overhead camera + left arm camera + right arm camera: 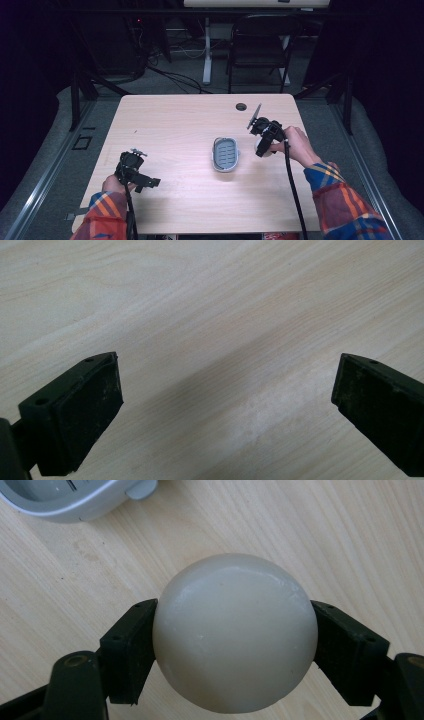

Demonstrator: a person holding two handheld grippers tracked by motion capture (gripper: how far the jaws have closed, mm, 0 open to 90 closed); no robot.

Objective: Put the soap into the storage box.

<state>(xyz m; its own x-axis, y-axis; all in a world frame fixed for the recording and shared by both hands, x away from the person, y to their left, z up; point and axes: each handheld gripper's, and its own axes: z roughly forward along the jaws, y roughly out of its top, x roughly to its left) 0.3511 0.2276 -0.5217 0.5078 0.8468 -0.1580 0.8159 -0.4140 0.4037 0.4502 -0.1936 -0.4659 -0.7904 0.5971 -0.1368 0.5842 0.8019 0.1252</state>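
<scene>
While right tool [235,640] clamps white ball [235,632] (unlabelled) | left tool [225,405] agape

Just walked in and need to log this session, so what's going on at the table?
A person at a wooden table holds a gripper in each hand. The right gripper has its fingers closed on a whitish soap-like ball, just right of a grey soap dish near the table's middle. The left gripper is open with nothing between its fingers, over bare wood at the near left.
</scene>
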